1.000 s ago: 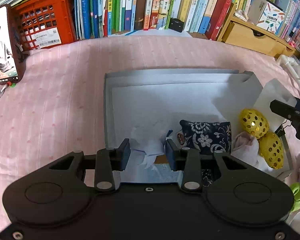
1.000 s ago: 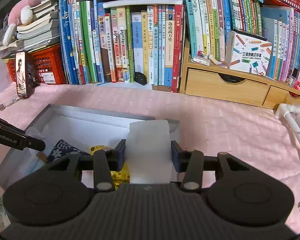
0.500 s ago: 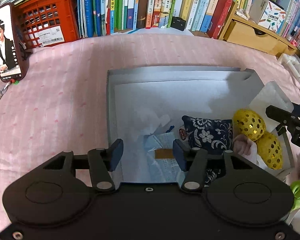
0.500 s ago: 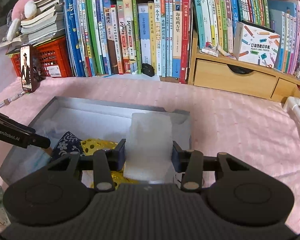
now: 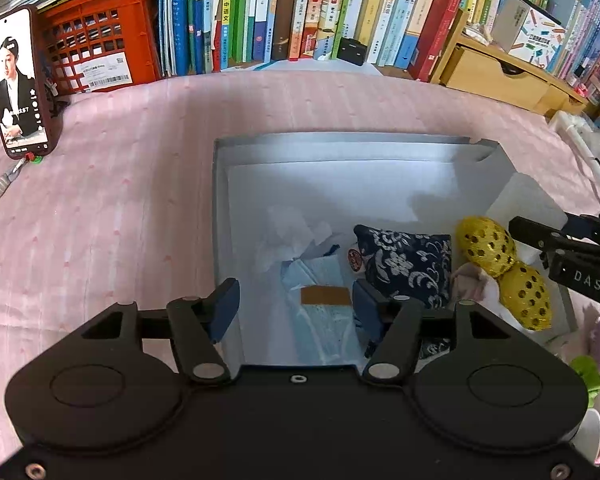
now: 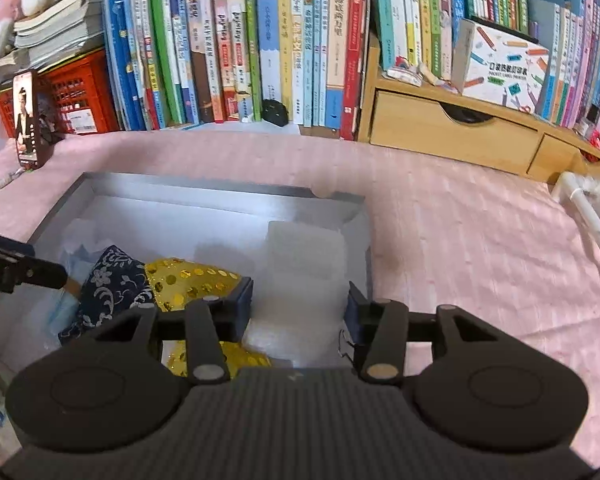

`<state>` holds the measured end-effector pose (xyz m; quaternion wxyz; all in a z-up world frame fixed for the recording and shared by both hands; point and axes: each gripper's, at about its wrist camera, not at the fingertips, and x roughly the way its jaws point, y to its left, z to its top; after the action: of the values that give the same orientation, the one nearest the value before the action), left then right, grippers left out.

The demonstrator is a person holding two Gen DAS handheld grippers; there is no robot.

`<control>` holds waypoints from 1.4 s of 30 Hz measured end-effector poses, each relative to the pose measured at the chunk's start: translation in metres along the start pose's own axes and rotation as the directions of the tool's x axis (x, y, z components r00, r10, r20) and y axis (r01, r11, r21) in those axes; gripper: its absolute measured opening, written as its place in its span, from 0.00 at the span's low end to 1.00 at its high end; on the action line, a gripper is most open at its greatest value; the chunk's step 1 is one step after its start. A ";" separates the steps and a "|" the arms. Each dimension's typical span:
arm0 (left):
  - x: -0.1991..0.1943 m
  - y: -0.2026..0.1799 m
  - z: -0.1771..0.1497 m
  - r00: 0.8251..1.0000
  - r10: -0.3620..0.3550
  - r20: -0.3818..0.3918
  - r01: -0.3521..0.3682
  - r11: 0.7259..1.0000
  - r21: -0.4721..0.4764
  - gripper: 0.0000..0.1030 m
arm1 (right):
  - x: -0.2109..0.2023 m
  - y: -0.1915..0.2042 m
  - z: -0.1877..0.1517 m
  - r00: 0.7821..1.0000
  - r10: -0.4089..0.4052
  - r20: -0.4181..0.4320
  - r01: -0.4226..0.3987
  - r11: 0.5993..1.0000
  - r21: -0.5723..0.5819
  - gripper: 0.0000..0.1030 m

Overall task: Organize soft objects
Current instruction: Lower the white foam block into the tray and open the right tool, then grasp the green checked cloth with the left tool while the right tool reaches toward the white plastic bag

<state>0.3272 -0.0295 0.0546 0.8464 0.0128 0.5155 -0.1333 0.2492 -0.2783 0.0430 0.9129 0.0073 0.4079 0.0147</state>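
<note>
Both tongs have just been opening. The left tongs (image 5: pixel 294 306) stand spread above a blue face mask (image 5: pixel 324 316) lying in the grey box (image 5: pixel 340 142); the right tongs (image 6: pixel 298 306) stand apart around a white foam block (image 6: pixel 304 268), pads clear of it.

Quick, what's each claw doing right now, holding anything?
Left claw: open, jaws just widened, blue mask pack lying loose below.
Right claw: open, jaws just widened, white foam block between, apparently released.
</note>
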 end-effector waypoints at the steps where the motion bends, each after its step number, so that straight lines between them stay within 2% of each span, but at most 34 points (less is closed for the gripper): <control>1: -0.001 -0.001 -0.001 1.000 -0.007 -0.001 0.007 1.000 0.002 0.59 | -0.001 -0.001 0.000 1.000 0.004 0.000 -0.004 1.000 0.007 0.57; 2: -0.002 -0.001 -0.003 1.000 -0.011 -0.001 0.011 1.000 0.003 0.59 | -0.001 -0.002 0.000 1.000 0.005 -0.004 -0.005 1.000 0.011 0.64; 11: -0.016 -0.007 -0.013 1.000 -0.026 0.005 0.026 0.999 0.023 0.61 | -0.011 -0.005 0.001 1.000 0.011 -0.007 -0.011 1.000 0.023 0.73; 23: -0.047 -0.011 -0.035 0.999 -0.049 0.024 0.046 0.994 0.102 0.64 | -0.051 0.001 -0.004 0.998 0.049 0.033 -0.049 0.999 -0.023 0.79; 32: -0.080 -0.012 -0.048 0.998 -0.059 0.016 0.055 0.974 0.218 0.69 | -0.083 0.023 -0.010 0.994 0.110 0.019 -0.107 0.986 -0.125 0.82; 35: -0.084 -0.014 -0.051 0.995 -0.093 -0.029 0.097 0.962 0.256 0.69 | -0.090 0.035 -0.012 0.989 0.148 -0.006 -0.147 0.973 -0.176 0.82; 38: -0.087 -0.016 -0.052 0.983 -0.159 -0.090 0.179 0.942 0.285 0.68 | -0.095 0.049 -0.015 0.980 0.195 -0.030 -0.196 0.940 -0.278 0.82; 42: -0.089 -0.022 -0.053 0.979 -0.164 -0.121 0.196 0.921 0.336 0.68 | -0.103 0.069 -0.020 0.968 0.244 -0.064 -0.248 0.885 -0.395 0.82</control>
<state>0.2370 -0.0234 0.1100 0.7909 0.1200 0.5206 -0.2985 0.1638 -0.2124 0.1081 0.8833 -0.1277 0.3975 0.2132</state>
